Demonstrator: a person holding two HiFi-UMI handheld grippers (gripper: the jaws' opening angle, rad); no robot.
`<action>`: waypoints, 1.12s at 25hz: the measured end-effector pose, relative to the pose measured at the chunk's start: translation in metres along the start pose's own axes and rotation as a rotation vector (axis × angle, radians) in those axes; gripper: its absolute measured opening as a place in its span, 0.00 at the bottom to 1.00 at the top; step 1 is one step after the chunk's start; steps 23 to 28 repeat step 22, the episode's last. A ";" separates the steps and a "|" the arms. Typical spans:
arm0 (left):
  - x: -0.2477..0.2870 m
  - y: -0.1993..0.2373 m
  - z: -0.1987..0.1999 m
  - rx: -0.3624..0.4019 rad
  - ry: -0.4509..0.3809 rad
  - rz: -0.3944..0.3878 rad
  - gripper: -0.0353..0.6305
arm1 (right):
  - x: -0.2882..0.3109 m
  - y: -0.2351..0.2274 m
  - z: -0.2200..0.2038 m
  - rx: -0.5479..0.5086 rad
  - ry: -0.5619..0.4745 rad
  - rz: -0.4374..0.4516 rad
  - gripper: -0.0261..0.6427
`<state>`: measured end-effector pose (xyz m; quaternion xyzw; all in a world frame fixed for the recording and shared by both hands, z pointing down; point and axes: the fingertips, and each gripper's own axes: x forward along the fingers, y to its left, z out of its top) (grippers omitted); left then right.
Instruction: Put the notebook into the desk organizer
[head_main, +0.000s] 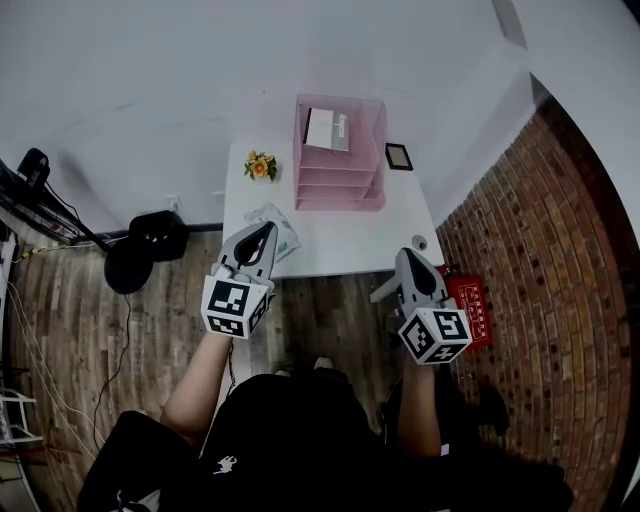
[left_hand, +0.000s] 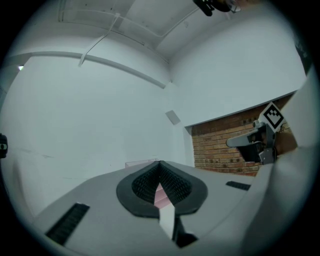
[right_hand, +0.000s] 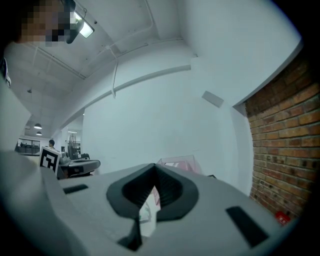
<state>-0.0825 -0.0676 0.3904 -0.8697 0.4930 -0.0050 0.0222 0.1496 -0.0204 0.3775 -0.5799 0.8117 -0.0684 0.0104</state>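
- Head view: the notebook (head_main: 327, 130) lay in the top tier of the pink organizer (head_main: 340, 190) at the back of the table (head_main: 345, 245). The task looked done. The left gripper (head_main: 266, 232) and right gripper (head_main: 407, 258) were at the table's near edge, well apart from the organizer.
- Left gripper view: jaws pressed together, holding nothing.
- Right gripper view: jaws fully closed and empty. No step seemed left.

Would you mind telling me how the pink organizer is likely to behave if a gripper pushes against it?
The organizer looks like thin translucent plastic, so it is probably light and might slide on the smooth white table. It stands several tiers high, so a push near the top could tip it. Its thin walls may flex.
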 end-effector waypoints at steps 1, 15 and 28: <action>0.000 0.001 0.000 -0.001 0.000 -0.004 0.06 | 0.000 0.000 0.000 0.002 0.000 -0.005 0.04; 0.009 0.014 0.001 -0.016 -0.016 -0.032 0.06 | 0.007 0.004 0.004 -0.015 -0.004 -0.042 0.04; 0.013 0.017 -0.005 -0.020 -0.009 -0.041 0.06 | 0.012 0.006 -0.001 -0.020 0.009 -0.043 0.04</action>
